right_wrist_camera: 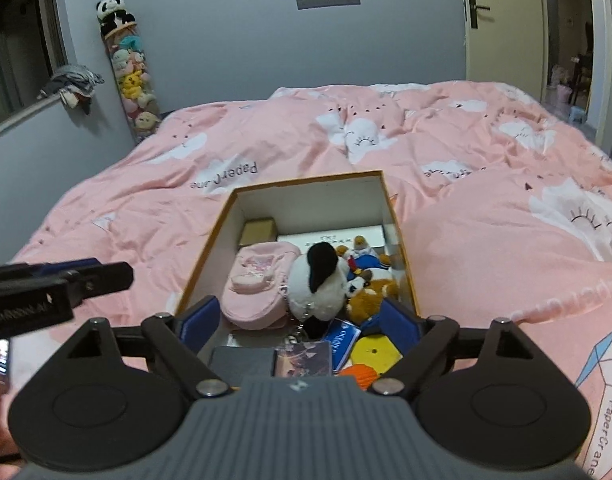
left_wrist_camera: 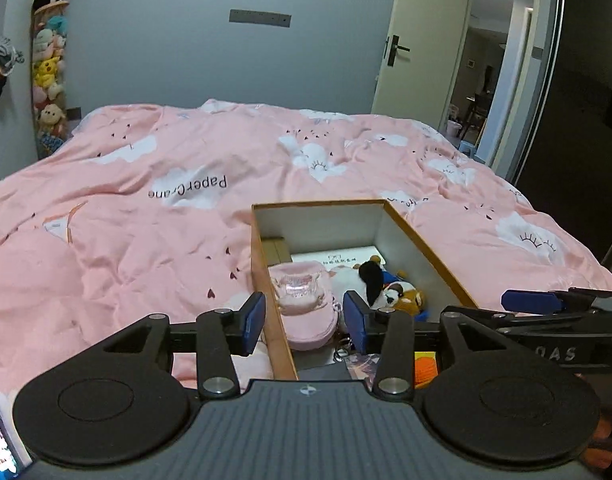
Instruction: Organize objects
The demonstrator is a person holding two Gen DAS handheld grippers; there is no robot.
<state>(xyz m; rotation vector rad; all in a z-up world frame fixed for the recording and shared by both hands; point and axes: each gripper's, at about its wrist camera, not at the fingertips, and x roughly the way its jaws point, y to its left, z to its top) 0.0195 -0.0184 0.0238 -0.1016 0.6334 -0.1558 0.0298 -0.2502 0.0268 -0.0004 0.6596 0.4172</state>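
Note:
An open cardboard box [left_wrist_camera: 426, 240] [right_wrist_camera: 210, 248] with white inner walls sits on the pink bed. It holds a pink pouch [left_wrist_camera: 306, 300] [right_wrist_camera: 254, 288], a white and black plush [left_wrist_camera: 366, 280] [right_wrist_camera: 318, 276], brown plush toys [right_wrist_camera: 366, 300], cards and a yellow disc [right_wrist_camera: 376, 350]. My left gripper [left_wrist_camera: 304, 322] is open, straddling the box's left wall, empty. My right gripper [right_wrist_camera: 302, 328] is open wide over the box's near end, empty. Each gripper shows at the other view's edge.
A pink cloud-print duvet [left_wrist_camera: 146, 220] [right_wrist_camera: 486, 200] covers the bed around the box. A column of plush toys [right_wrist_camera: 132, 76] hangs in the far left corner. An open door [left_wrist_camera: 406, 48] is at the far right.

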